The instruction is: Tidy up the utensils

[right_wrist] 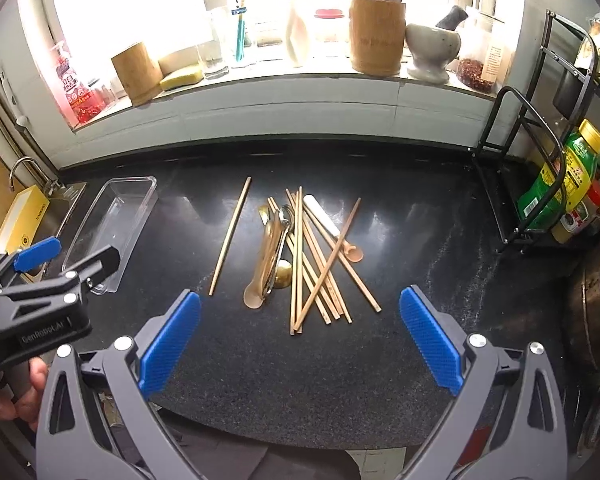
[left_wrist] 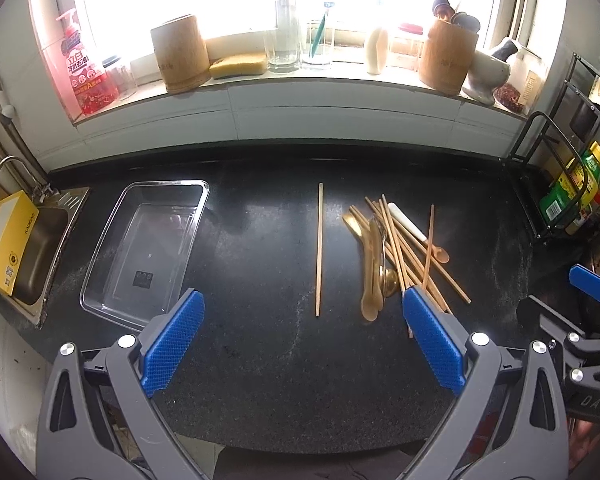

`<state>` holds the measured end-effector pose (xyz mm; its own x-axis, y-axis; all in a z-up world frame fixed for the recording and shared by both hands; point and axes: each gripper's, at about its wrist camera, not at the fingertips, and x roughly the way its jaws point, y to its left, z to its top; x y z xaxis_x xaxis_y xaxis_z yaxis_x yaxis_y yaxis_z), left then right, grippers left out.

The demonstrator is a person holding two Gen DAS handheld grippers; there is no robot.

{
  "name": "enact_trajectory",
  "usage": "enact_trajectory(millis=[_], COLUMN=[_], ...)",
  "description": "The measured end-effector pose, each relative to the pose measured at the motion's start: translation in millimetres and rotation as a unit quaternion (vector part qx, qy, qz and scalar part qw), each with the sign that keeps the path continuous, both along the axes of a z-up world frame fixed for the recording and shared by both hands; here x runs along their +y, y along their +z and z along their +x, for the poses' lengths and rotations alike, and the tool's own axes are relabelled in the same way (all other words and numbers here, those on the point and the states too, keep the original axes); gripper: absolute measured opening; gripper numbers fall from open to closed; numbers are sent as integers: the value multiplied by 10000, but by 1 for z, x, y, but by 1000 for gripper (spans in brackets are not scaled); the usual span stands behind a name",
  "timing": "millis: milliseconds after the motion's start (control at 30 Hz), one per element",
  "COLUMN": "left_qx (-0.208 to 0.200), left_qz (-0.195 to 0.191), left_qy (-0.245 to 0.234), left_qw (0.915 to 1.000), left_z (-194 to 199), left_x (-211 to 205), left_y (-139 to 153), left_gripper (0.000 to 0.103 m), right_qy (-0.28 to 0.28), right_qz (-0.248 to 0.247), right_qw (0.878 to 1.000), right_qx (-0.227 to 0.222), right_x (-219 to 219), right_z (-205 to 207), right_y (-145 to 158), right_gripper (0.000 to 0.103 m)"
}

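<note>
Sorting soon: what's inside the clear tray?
The clear tray holds no utensils; only a dark label shows through its base. Its near corner is hidden behind the left gripper.

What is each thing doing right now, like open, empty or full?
left gripper: open, holding nothing.
right gripper: open, holding nothing.
clear plastic tray: empty, upright on the counter.
single chopstick: lying alone, apart from the pile.
utensil pile: chopsticks and spoons crossed over each other.
right bamboo holder: upright, utensils inside.
left bamboo holder: upright, inside hidden.
</note>
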<state>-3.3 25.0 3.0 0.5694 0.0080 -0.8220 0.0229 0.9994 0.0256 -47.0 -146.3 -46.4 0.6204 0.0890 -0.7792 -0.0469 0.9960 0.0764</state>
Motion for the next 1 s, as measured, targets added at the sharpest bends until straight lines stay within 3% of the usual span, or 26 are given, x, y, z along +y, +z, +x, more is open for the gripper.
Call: enact_trajectory(millis=[1000], left_qx=[-107], left_qz=[49], left_qy=[-67], left_qw=[9999], left_z=[-5], left_x=[4], left_y=[5], left_gripper=[97], right_qy=[1], right_qz=[-71], right_qw=[9999], right_qx=[-124], right_x=[8], right_z=[-10], right_y=[7], right_gripper=[97])
